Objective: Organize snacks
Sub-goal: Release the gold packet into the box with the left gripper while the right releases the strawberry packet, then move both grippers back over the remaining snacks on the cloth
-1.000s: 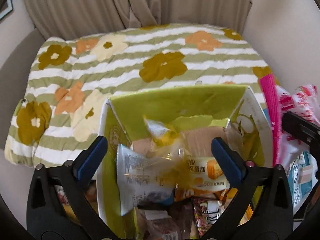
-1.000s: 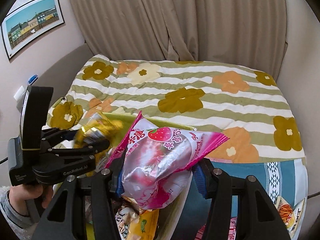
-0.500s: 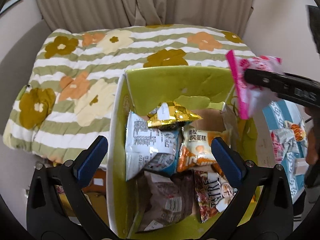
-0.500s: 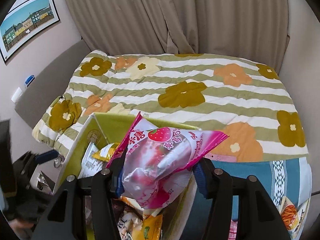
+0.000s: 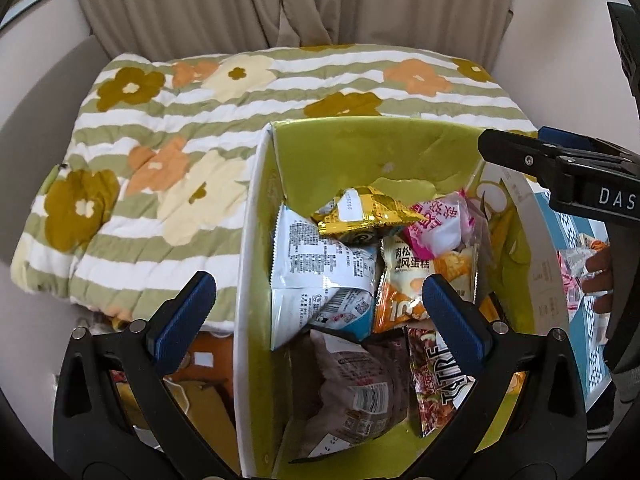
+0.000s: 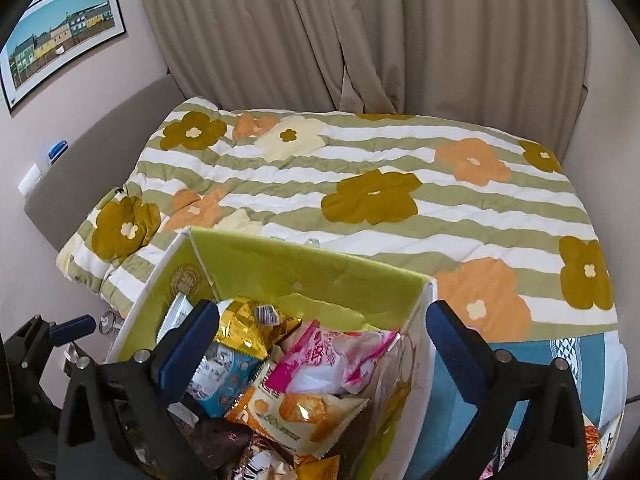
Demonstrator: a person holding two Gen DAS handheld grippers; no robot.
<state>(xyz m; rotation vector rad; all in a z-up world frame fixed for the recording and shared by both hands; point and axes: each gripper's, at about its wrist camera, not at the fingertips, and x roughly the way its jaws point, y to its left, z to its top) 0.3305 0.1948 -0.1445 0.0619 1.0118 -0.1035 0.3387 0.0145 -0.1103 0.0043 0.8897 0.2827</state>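
Observation:
A green-lined white box point(image 5: 360, 148) point(image 6: 280, 264) stands by the bed and holds several snack packets. A pink strawberry packet point(image 5: 438, 224) point(image 6: 332, 360) lies inside on top, beside a gold packet point(image 5: 364, 216) point(image 6: 244, 330), a white and blue packet point(image 5: 320, 272) and an orange cake packet point(image 5: 404, 280) point(image 6: 296, 412). My left gripper point(image 5: 320, 316) is open and empty above the box's left wall. My right gripper point(image 6: 322, 340) is open and empty above the box; it also shows in the left wrist view point(image 5: 560, 156).
A striped flower quilt point(image 6: 380, 184) covers the bed behind the box. A blue patterned cloth point(image 6: 540, 360) with more snack packets point(image 5: 576, 276) lies right of the box. Curtains point(image 6: 360, 40) hang at the back. Orange and yellow items point(image 5: 200, 380) lie left of the box.
My right gripper has opened and the pink strawberry packet has dropped into the box. My left gripper has pulled back and up from the box, empty; the gold packet lies in the box.

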